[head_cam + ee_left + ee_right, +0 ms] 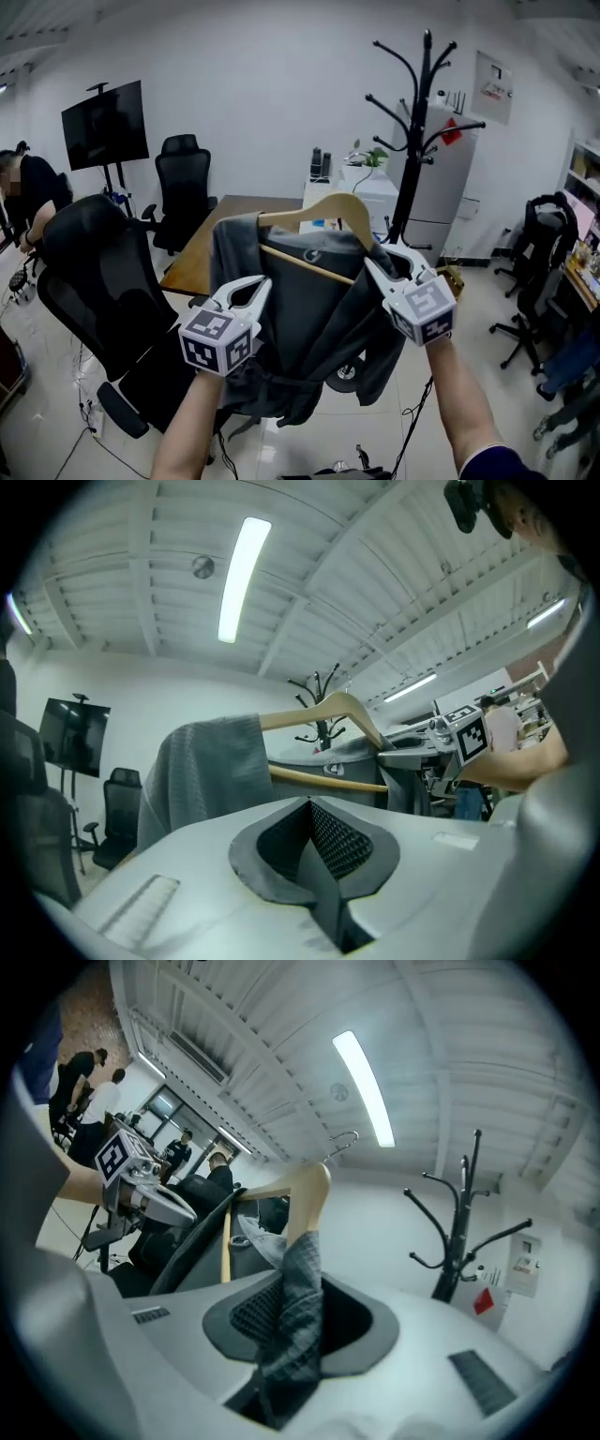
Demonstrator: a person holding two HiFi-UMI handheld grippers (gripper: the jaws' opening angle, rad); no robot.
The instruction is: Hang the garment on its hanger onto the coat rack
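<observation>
A dark grey garment [309, 319] hangs on a wooden hanger [323, 208], held up in the air in front of me, with the hanger tilted. At the garment's left side my left gripper [262, 284] is shut, with a strip of grey cloth between its pads [337, 841]. My right gripper [372, 265] is shut on the checked fabric [300, 1279] at the hanger's right shoulder. The black coat rack [420, 131] stands behind and to the right, apart from the hanger. Its hooks also show in the right gripper view [459, 1222].
A black office chair [103, 272] stands close at the left, beside a wooden table [202, 248]. A white cabinet [361, 192] and a grey fridge [442, 187] stand behind the rack. More chairs [539, 244] are at the right, and a person [28, 197] sits far left.
</observation>
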